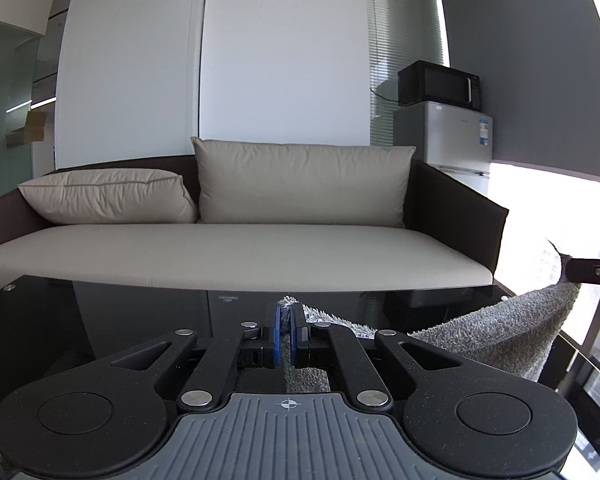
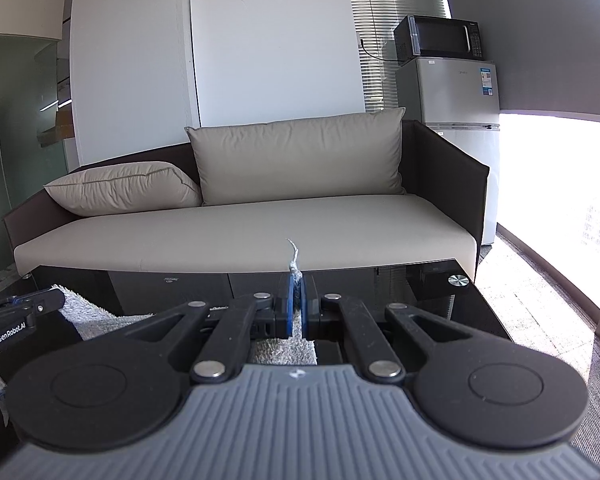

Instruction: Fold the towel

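**Towel Strung Between Two Tools Above Black Bench**

Seen beyond the work: a beige sofa (image 2: 236, 236) with two cushions, and a microwave (image 2: 438, 38) stacked on a small fridge (image 2: 448, 92) by the bright window. Nearer, filling the foreground: a glossy black bench (image 2: 400, 296), part covered by the grey towel (image 1: 496, 336).

Stretched crosswise, left to right, with its long axis running from one tool to the other. Pinched at one corner by the left tool (image 1: 287, 334), blue pads pressed together on the pile; pinched at the other by the right tool (image 2: 297, 308), likewise clamped, a thin wisp of fabric poking up past the tips. Sagging in a shallow curve between the two grips, the slack dipping toward the bench, more cloth lying under each tool.

Both tools level with each other and aimed toward the sofa, neither nearer the far edge. Judged as the carry stage of a fold: held edge due to travel forward or down together, kept parallel, so the hanging half lands square on the half beneath.
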`<action>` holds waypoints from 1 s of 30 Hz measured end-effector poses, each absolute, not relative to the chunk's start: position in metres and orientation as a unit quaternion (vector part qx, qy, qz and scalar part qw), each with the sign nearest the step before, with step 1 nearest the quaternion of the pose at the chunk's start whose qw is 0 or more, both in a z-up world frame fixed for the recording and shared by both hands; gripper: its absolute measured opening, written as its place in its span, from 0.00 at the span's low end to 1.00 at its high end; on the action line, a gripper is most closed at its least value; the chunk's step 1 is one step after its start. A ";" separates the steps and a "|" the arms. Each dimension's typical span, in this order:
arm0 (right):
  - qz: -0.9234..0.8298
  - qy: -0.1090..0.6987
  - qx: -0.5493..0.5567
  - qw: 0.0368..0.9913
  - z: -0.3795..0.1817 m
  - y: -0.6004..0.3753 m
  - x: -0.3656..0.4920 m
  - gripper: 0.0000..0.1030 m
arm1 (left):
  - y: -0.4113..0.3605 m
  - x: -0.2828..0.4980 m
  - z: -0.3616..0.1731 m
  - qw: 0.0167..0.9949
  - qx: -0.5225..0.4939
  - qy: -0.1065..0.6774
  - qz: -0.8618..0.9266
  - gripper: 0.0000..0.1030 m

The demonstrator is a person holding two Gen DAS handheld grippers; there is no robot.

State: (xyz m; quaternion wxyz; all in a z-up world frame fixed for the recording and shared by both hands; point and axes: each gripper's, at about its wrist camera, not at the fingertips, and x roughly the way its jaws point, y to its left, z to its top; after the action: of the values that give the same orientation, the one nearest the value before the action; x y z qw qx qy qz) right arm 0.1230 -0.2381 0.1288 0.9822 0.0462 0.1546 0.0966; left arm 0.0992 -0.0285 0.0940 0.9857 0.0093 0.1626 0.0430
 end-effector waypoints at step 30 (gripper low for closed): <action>0.090 0.207 0.042 0.973 0.086 -0.232 0.189 0.03 | -0.022 0.158 0.060 0.976 0.019 0.212 0.044 0.04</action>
State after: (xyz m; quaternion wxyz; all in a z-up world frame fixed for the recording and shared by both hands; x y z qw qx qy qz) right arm 0.1890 -0.2318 0.0865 0.9733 0.0416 0.2069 0.0905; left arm 0.1577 -0.0219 0.0603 0.9760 0.0187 0.2123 0.0442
